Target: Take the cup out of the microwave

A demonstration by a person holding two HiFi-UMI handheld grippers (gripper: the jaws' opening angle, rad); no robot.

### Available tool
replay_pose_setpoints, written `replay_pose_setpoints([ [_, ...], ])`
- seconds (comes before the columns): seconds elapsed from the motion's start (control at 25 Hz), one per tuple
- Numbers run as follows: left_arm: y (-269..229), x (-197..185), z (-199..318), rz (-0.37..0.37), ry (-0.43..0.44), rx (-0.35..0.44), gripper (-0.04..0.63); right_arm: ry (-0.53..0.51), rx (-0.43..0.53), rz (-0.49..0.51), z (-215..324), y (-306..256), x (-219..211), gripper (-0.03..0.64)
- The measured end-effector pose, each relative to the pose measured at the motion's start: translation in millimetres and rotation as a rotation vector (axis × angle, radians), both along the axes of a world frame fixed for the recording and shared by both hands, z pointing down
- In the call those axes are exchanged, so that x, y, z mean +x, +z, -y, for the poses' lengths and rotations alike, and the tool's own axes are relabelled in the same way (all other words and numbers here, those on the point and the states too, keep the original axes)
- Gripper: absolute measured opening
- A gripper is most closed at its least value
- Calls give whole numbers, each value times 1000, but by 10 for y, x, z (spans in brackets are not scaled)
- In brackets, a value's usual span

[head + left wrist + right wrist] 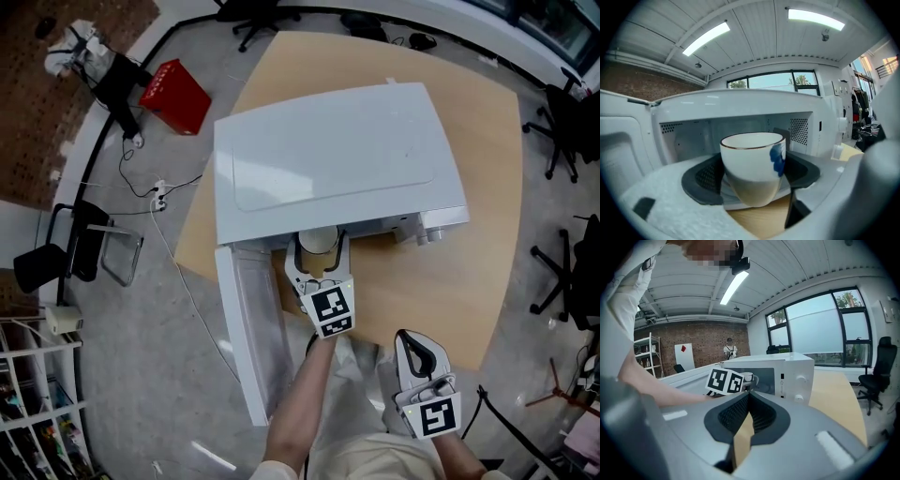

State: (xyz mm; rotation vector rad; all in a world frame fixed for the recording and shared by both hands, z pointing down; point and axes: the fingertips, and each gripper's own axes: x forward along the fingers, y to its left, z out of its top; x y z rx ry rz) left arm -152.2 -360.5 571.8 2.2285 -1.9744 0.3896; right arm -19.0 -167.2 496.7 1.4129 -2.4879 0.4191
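A white cup (319,239) with a blue mark and a thin dark rim sits between the jaws of my left gripper (320,247), just at the mouth of the white microwave (337,159). In the left gripper view the cup (752,168) hangs clear above the wooden table, both dark pads (705,176) pressed on its sides, with the open oven cavity (740,131) behind it. The microwave door (246,328) stands swung open at the left. My right gripper (419,361) hovers off the table's near edge, shut and empty; its own view (747,411) shows the pads touching.
The round wooden table (487,187) carries only the microwave. On the floor, a red box (175,96) and cables lie at the upper left, a folding chair (84,248) at the left, and office chairs (562,122) at the right. A person stands far off (729,348).
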Motion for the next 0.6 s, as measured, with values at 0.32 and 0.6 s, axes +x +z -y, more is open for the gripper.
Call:
replay_pose_setpoints([
  [0.32,-379,119,-667,-17,5,2,382,3,60,21,12,-207,73,5],
  [0.6,-632,211,-1205,-25,15,-8,382,34,100,39,53,-398,154,5],
])
